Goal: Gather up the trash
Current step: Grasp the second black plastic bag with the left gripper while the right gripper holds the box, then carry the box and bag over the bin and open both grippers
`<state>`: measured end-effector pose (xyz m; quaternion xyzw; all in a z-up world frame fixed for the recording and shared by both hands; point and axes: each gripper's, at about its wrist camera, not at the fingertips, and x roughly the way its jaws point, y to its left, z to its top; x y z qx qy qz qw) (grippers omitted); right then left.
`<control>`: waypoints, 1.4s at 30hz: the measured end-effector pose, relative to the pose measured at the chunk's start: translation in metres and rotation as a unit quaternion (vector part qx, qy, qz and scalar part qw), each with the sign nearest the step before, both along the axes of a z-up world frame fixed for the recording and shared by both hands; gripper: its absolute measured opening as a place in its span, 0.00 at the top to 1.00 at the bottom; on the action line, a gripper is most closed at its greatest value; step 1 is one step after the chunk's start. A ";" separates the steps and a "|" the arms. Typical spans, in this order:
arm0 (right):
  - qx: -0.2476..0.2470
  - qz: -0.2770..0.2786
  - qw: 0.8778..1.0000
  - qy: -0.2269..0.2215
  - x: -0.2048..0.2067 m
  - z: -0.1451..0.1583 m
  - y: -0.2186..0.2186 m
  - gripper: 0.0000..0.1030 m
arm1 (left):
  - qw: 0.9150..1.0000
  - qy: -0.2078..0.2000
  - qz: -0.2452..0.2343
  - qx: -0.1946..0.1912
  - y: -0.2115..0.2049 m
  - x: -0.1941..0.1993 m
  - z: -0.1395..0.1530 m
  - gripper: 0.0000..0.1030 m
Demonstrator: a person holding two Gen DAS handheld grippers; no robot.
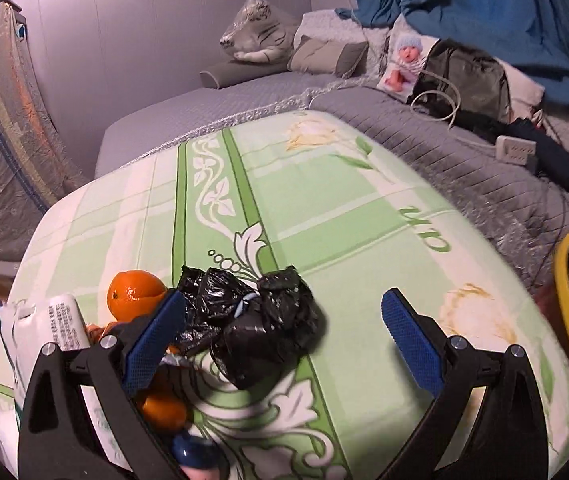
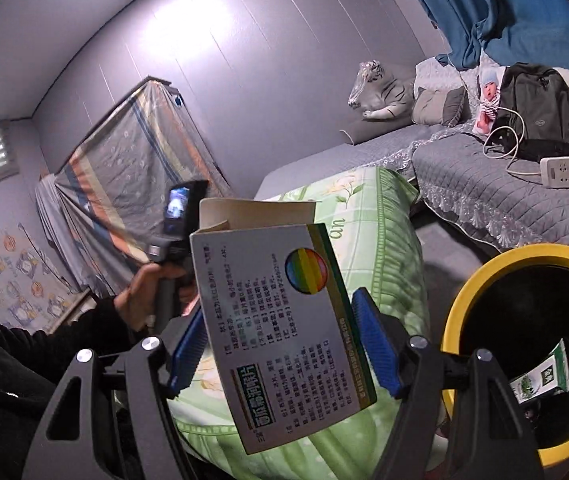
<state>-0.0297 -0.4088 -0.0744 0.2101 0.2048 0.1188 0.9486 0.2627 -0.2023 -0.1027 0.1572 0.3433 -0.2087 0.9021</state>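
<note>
My left gripper (image 1: 284, 320) is open above the green-patterned table (image 1: 324, 208). A crumpled black plastic bag (image 1: 256, 324) lies between its fingers, close to the left one. My right gripper (image 2: 280, 340) is shut on a white medicine box (image 2: 284, 320) with an open flap, held in the air left of the yellow-rimmed bin (image 2: 480, 280). The bin, also at the right edge of the left wrist view (image 1: 568, 304), has a green-and-white carton (image 2: 540, 376) inside.
An orange (image 1: 134, 292), more orange fruit (image 1: 164, 408) and a white tube (image 1: 64, 320) sit at the table's left edge. A grey bed (image 1: 444, 152) with a backpack (image 1: 464, 76), power strip (image 1: 516, 148) and cushions lies behind the table. The left hand-held gripper (image 2: 176, 236) shows in the right wrist view.
</note>
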 end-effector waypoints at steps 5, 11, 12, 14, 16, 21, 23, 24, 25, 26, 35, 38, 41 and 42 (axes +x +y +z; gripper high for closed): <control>-0.005 0.005 1.000 -0.008 -0.012 0.001 -0.001 0.35 | 0.999 0.025 0.015 0.020 -0.004 0.019 -0.014 0.28; -0.008 0.011 1.000 -0.014 -0.016 0.006 0.004 0.35 | 0.998 0.033 0.021 0.046 -0.007 0.026 -0.028 0.59; -0.007 0.010 1.000 -0.013 -0.015 0.007 0.002 0.35 | 0.998 0.038 0.023 0.045 -0.007 0.027 -0.029 0.61; -0.008 0.011 1.000 -0.013 -0.016 0.007 0.003 0.35 | 0.998 0.034 0.023 0.048 -0.008 0.029 -0.033 0.67; -0.008 0.007 1.000 -0.013 -0.015 0.008 0.002 0.35 | 0.998 0.022 0.023 0.055 -0.010 0.026 -0.033 0.74; -0.012 0.003 1.000 -0.013 -0.014 0.012 0.003 0.35 | 1.000 -0.007 0.016 0.018 -0.007 0.002 -0.007 0.83; -0.011 0.002 1.000 -0.011 -0.012 0.015 0.003 0.35 | 1.000 -0.021 0.001 0.001 -0.007 -0.013 0.006 0.83; -0.009 0.002 1.000 -0.011 -0.012 0.014 0.003 0.35 | 1.000 -0.026 -0.004 -0.002 -0.008 -0.018 0.009 0.83; -0.008 0.001 1.000 -0.009 -0.010 0.014 0.004 0.35 | 0.999 -0.033 -0.010 -0.010 -0.008 -0.026 0.015 0.83; -0.008 -0.001 1.000 -0.007 -0.009 0.014 0.005 0.35 | 0.999 -0.035 -0.013 -0.016 -0.008 -0.030 0.019 0.83; -0.004 -0.013 1.000 0.005 -0.002 0.018 0.013 0.35 | 0.994 -0.053 -0.072 -0.060 -0.018 -0.085 0.046 0.83; -0.002 -0.035 0.999 0.008 -0.005 0.020 0.008 0.35 | 0.991 -0.055 -0.094 -0.076 -0.021 -0.100 0.052 0.83; 0.002 -0.063 0.998 0.014 -0.008 0.021 0.002 0.35 | 0.988 -0.056 -0.114 -0.089 -0.023 -0.112 0.056 0.83; 0.000 -0.074 0.997 0.016 -0.008 0.021 0.000 0.35 | 0.986 -0.054 -0.123 -0.095 -0.024 -0.115 0.058 0.83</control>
